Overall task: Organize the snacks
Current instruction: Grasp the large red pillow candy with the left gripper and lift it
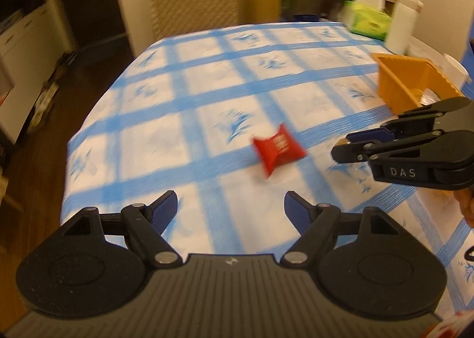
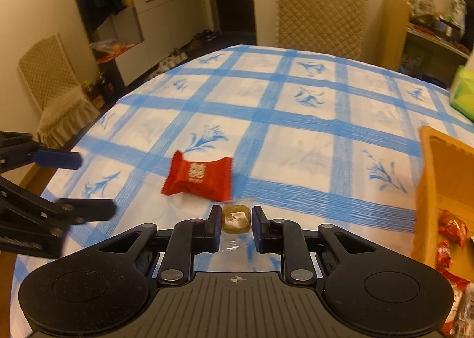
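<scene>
My right gripper is clamped on a small brown candy in a clear wrapper: the two pads press its sides, and the transparent tail of the wrapper trails back between the fingers toward the camera. The candy sits low over the blue-checked tablecloth; whether it touches the cloth I cannot tell.

Just beyond it on the cloth lies a red snack packet with a white emblem, flat and slightly skewed, free of both grippers. From my left wrist view the same packet is blurred (that whole view is smeared), ahead of the left fingers and a little to the right.

My left gripper stands wide, its blue-padded fingers far apart with nothing but tablecloth between them. In the right wrist view it comes in from the left edge, spread, near the packet but not touching it.

At the right side of the table stands an orange basket. Inside it I see several red-wrapped snacks heaped at the near end. The basket is well apart from the red packet and beside my right gripper.

Farther back on the right sit a green tissue box and a white bottle. A quilted beige chair stands at the far edge of the table.
</scene>
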